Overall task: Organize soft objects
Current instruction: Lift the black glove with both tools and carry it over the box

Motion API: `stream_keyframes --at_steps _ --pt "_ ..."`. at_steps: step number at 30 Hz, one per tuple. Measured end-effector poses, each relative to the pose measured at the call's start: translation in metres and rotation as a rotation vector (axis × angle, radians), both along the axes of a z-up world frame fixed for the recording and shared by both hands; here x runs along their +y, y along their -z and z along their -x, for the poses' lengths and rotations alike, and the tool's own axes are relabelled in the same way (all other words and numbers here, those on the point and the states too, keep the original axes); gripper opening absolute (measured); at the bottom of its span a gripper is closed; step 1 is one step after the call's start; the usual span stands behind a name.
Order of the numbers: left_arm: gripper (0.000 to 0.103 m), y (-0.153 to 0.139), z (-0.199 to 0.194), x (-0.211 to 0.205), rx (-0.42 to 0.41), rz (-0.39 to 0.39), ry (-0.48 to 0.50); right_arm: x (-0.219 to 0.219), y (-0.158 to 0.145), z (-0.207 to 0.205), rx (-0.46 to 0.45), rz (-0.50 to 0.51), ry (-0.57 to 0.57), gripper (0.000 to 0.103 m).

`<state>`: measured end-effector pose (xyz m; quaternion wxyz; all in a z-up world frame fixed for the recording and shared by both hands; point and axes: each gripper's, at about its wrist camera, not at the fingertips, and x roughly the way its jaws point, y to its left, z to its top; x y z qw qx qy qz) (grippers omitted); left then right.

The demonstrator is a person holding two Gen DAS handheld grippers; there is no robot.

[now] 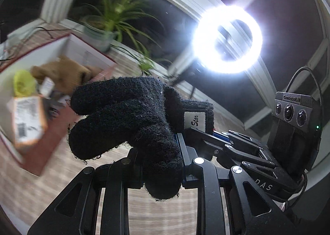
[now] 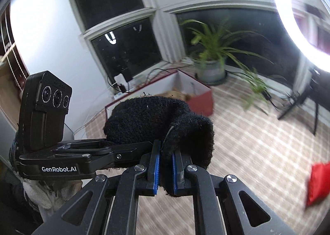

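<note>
While held aloft, black fuzzy glove (image 1: 127,119) spans both tongs. Left gripper (image 1: 163,164) clamped on glove's palm edge; glove fingers extend forward and left beyond its tips. Right gripper (image 2: 165,164), jaws narrow, blue pads (image 2: 156,164) pinching cuff (image 2: 191,138); glove body bulges ahead and left of its tips. Beyond glove: red-rimmed box (image 2: 201,100), holding brown plush (image 1: 64,74). Red cloth (image 2: 318,183) far right of right gripper.

1. The knit glove (image 1: 127,119) is black, with a white label (image 1: 195,120).
2. The gripper pads (image 2: 156,164) are blue.
3. The open box (image 1: 86,53) is white inside, red-edged.
4. The plush toy (image 1: 64,72) is brown.
5. The cloth (image 2: 317,183) is red.
6. The floor (image 2: 247,152) shows a beige woven check.
</note>
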<state>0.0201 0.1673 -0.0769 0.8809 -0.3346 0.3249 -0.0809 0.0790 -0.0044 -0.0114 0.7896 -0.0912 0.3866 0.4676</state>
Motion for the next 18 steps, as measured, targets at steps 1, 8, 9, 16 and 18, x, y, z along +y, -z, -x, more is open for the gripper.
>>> stream_keyframes --at_steps 1,8,9,16,18 --pt "0.022 0.001 0.003 0.010 0.000 0.001 -0.016 0.009 -0.001 0.002 -0.007 0.002 -0.008 0.009" --pt "0.022 0.011 0.015 0.061 0.007 0.002 -0.098 0.080 0.001 0.003 -0.032 0.013 -0.057 0.009" --pt "0.022 0.013 0.014 0.067 0.011 0.003 -0.107 0.090 0.002 0.003 -0.036 0.019 -0.063 0.009" --pt "0.022 0.029 0.013 0.101 0.042 0.016 -0.154 0.144 0.011 0.006 -0.062 0.058 -0.094 0.009" --pt "0.022 0.033 0.014 0.108 0.050 0.024 -0.162 0.154 0.013 0.005 -0.073 0.070 -0.096 0.009"
